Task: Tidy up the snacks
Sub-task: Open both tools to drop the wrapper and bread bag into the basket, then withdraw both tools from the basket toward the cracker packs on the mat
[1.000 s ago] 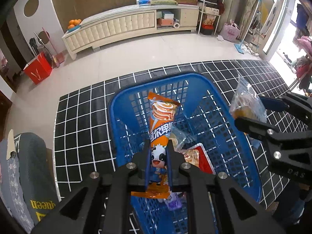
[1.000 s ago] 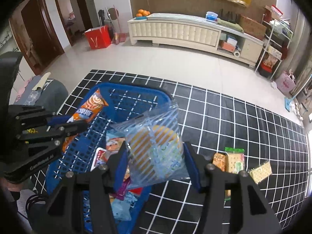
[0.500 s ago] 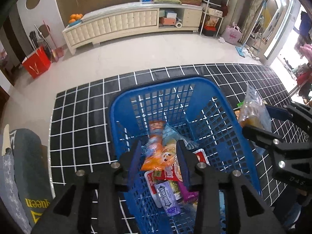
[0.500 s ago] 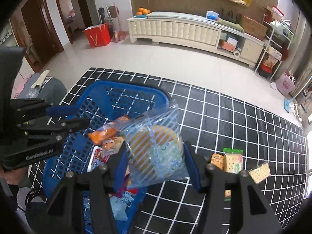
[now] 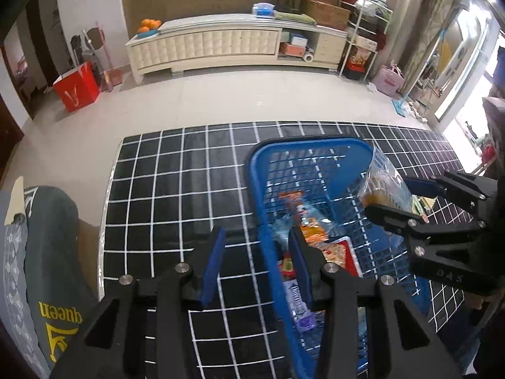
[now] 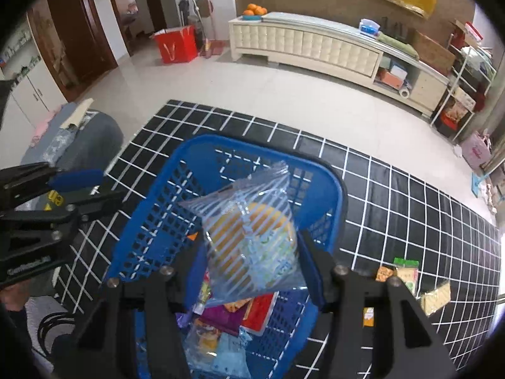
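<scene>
A blue plastic basket (image 5: 265, 170) (image 6: 328, 186) sits on the black grid mat and holds several snack packs. The orange cartoon snack stick (image 5: 307, 224) lies inside it. My left gripper (image 5: 255, 262) is open and empty, straddling the basket's left rim. My right gripper (image 6: 252, 259) is shut on a clear striped bag of bread (image 6: 252, 233) and holds it over the basket; it also shows in the left wrist view (image 5: 386, 186).
Several small snack packs (image 6: 407, 271) lie on the black grid mat (image 5: 176, 183) to the right of the basket. A grey cushion (image 5: 47, 252) lies at the mat's left. A cream cabinet (image 5: 221, 44) and a red bag (image 5: 77, 87) stand far back.
My left gripper opened and dropped the orange snack stick into the basket, then moved left over the rim. My right gripper carried the bread bag left, over the basket.
</scene>
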Motion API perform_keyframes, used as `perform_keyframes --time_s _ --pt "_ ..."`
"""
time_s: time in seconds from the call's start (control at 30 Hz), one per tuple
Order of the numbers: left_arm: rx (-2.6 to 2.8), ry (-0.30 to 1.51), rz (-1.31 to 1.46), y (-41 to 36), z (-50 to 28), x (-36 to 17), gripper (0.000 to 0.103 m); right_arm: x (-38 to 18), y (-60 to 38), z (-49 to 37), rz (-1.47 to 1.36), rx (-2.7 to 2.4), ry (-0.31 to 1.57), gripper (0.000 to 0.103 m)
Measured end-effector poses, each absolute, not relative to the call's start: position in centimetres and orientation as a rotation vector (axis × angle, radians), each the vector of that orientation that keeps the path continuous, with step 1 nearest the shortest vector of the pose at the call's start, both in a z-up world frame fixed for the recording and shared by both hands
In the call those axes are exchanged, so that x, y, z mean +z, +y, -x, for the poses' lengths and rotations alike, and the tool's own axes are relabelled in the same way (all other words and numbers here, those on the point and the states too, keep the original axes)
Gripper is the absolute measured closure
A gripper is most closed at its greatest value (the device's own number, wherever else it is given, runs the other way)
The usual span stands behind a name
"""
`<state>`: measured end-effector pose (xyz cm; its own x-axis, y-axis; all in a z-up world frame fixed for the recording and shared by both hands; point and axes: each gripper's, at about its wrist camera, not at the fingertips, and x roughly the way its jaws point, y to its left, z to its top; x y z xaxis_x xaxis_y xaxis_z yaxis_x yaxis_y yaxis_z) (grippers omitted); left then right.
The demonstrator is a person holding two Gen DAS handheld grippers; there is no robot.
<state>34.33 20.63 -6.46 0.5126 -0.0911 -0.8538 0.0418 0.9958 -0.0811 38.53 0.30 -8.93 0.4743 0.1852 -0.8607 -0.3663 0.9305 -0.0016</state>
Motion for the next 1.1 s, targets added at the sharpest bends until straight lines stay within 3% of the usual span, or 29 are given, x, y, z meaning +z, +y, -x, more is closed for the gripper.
perform_keyframes --time_s 0.37,0.4,0.53,0.83,0.93,1.1 --pt "-0.065 1.041 0.117 22.8 -34.8 -8.4 0.064 -11.5 1.4 -40.9 0.311 0.278 1.092 0.043" --pt "-0.066 1.042 0.120 22.8 -34.8 -8.4 0.064 -11.4 1.3 -40.7 0.319 0.274 1.091 0.040" --pt "-0.066 1.047 0.106 22.3 -34.2 -8.3 0.064 -10.0 1.0 -39.5 0.337 0.239 1.022 0.012" --pt "-0.073 1.015 0.060 20.2 -30.8 -4.4 0.064 -4.5 -1.5 -34.9 0.317 0.263 0.943 0.011" --pt "-0.083 0.991 0.027 18.3 -29.4 -2.7 0.056 -2.7 -3.0 -33.1 0.294 0.252 0.915 0.011" --pt "-0.114 0.955 -0.016 14.3 -27.3 -0.3 0.056 -0.2 -7.0 -30.0 0.252 0.229 0.883 0.011"
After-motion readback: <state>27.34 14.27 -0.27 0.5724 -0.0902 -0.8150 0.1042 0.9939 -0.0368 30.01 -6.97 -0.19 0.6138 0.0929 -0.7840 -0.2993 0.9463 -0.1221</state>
